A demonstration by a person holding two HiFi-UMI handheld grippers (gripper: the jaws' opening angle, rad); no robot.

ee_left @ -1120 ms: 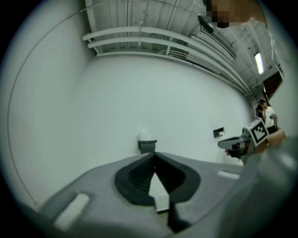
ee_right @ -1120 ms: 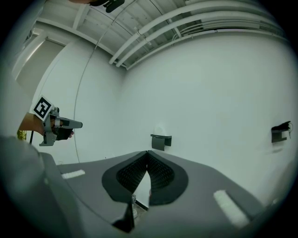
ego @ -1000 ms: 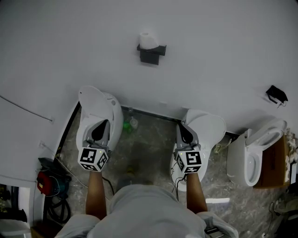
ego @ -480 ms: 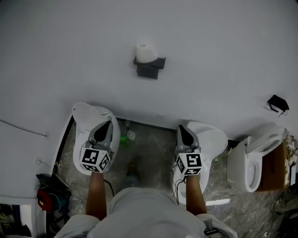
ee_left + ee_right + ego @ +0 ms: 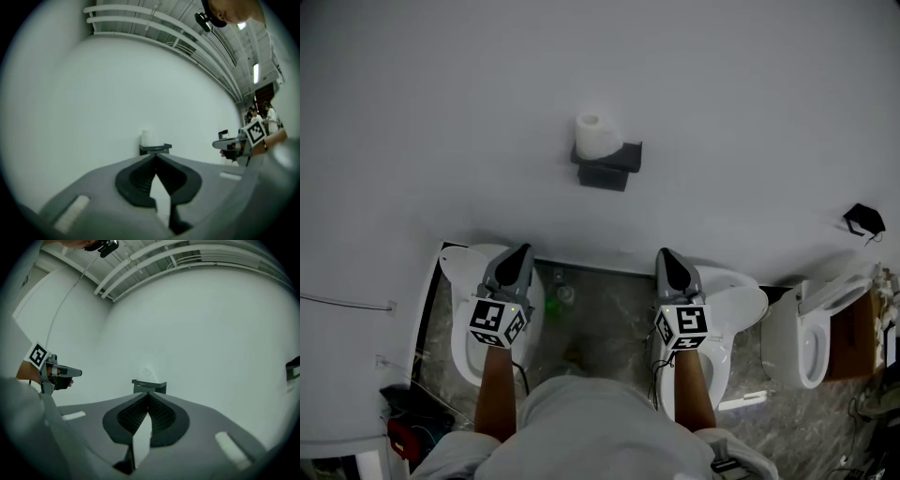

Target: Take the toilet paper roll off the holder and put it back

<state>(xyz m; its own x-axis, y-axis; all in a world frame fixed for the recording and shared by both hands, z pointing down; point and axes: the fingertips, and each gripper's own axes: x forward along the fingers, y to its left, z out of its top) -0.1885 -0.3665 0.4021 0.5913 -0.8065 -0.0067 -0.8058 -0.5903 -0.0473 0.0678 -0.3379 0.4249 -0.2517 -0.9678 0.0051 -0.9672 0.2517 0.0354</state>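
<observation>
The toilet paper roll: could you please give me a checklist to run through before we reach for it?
1. The toilet paper roll stands upright on the holder: ok.
2. The left tongs are empty: ok.
3. The right tongs are empty: ok.
4. Tongs open for the grasp: not ok, both are shut.
5. Both tongs point toward the roll and are apart from it: ok.
6. The holder sits firmly on the wall: cannot tell.

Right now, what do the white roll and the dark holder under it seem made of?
The roll looks like soft matte white paper, wound in a cylinder with a faint ring at its top. The holder looks like matte black plastic or painted metal, with flat sharp edges; which one, I cannot tell.
</observation>
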